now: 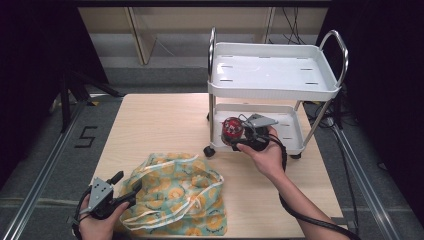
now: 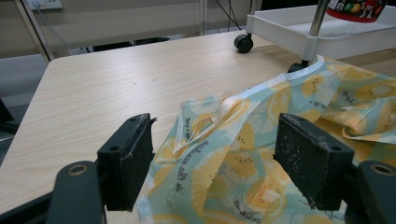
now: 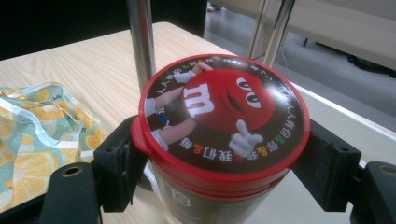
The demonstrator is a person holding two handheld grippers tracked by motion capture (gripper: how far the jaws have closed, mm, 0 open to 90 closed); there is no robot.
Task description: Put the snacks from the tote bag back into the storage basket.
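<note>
We see our right tongs (image 3: 224,154) clamped on a candy jar (image 3: 219,140) with a red lid showing a red cartoon figure, held at the lower shelf of the white cart (image 1: 295,137). Our left tongs (image 2: 224,163) stand wide open over the lemon-print bag (image 1: 177,200), near the table (image 1: 160,125) front edge.

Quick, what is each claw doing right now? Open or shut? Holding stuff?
Left claw: open, jaws either side of the lemon-print bag, not pinching it.
Right claw: shut on the red-lidded candy tub, by the cart's lower tray.
</note>
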